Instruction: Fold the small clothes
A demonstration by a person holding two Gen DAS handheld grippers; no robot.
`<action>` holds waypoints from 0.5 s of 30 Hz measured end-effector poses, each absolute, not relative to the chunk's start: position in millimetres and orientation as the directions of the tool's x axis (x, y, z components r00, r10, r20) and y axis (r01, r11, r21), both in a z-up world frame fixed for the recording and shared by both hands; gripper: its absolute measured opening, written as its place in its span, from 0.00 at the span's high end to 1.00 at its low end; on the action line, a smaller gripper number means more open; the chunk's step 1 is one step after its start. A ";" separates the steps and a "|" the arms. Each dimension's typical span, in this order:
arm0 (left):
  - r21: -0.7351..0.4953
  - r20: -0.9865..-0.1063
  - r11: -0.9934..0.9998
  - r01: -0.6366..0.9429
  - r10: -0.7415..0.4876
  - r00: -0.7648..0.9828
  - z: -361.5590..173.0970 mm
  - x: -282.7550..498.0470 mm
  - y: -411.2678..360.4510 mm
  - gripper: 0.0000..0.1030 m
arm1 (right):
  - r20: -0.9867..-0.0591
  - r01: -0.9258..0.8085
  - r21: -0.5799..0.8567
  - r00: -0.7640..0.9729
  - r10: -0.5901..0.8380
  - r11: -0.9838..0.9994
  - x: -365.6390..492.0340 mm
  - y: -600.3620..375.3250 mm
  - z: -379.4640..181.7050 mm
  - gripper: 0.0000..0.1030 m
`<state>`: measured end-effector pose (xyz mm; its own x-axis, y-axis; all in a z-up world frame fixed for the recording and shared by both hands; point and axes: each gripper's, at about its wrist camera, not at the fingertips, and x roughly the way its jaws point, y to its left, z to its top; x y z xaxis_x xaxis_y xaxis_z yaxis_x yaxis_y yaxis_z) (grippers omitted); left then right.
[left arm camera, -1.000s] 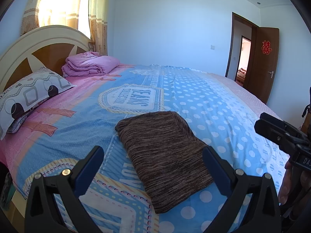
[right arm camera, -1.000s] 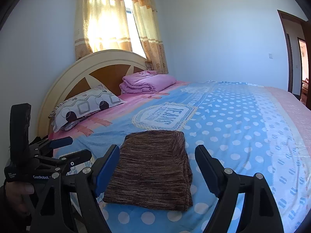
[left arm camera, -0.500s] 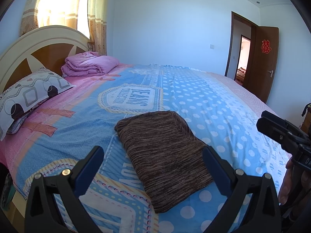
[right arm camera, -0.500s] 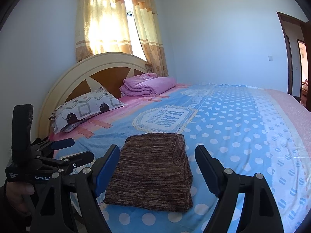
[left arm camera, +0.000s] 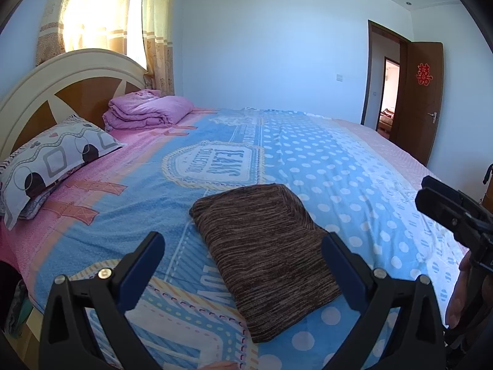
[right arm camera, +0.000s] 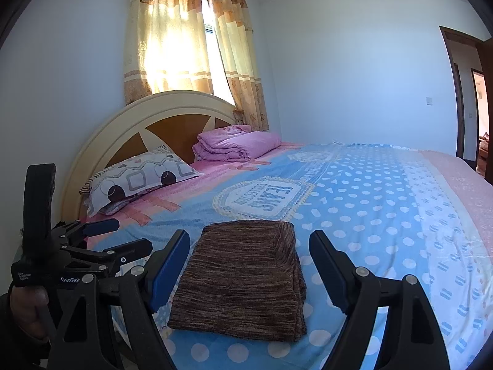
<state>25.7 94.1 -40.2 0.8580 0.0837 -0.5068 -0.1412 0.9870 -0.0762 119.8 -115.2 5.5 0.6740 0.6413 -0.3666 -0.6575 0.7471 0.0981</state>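
Garment: a brown knit garment (left arm camera: pixel 265 246), folded into a thick rectangle, lies flat on the bedspread (left arm camera: pixel 354 191) near the bed's near edge, in front of both grippers.
Left gripper: the left gripper (left arm camera: pixel 243 265) hangs above the near part of the bed with its jaws spread wide; nothing is between the pads and nothing is touched.
Right gripper: the right gripper (right arm camera: pixel 249 265) is likewise released, jaws wide, framing the garment from above but apart from it.
Handling: judged soft, light and limp; the layers would likely slide on each other and sag if lifted by one point. The knit looks rough enough to give the pads grip.
Where to hold: probably at the stacked edges or two corners, pinching all layers together, one gripper per side.
Task stage: the folding looks done or nearly so.
Surroundings: a patterned pillow (left arm camera: pixel 52 160) and a folded pink quilt (left arm camera: pixel 148 111) sit by the headboard (right arm camera: pixel 172 117), well apart from the garment; an open door (left arm camera: pixel 422 98) stands far off.
Obstruction: nothing lies between the grippers and the garment; only the other gripper is close by.
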 end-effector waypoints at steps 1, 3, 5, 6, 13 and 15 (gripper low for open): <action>-0.072 -0.507 0.986 -0.148 0.092 0.857 -40.2 26.1 94.6 0.00 | -0.369 -0.658 0.098 0.672 0.642 0.746 120.0 -114.9 5.0 0.22; -0.058 -0.508 0.985 -0.164 0.112 0.854 -40.4 26.9 95.5 0.00 | -0.370 -0.662 0.096 0.670 0.644 0.744 119.3 -114.1 4.8 0.22; -0.037 -0.505 0.979 -0.199 0.154 0.849 -40.6 27.1 98.0 0.00 | -0.368 -0.666 0.089 0.668 0.646 0.740 118.2 -112.1 5.9 0.22; -0.038 -0.505 0.978 -0.206 0.159 0.849 -40.8 27.2 99.9 0.00 | -0.366 -0.670 0.084 0.667 0.648 0.737 117.1 -111.0 6.3 0.22; -0.060 -0.506 0.966 -0.252 0.188 0.842 -41.1 27.8 118.1 0.00 | -0.373 -0.694 0.065 0.649 0.663 0.717 112.4 -103.5 4.4 0.22; -0.064 -0.496 0.962 -0.264 0.198 0.845 -41.2 25.5 119.7 0.00 | -0.378 -0.697 0.062 0.645 0.664 0.714 112.5 -101.6 3.0 0.22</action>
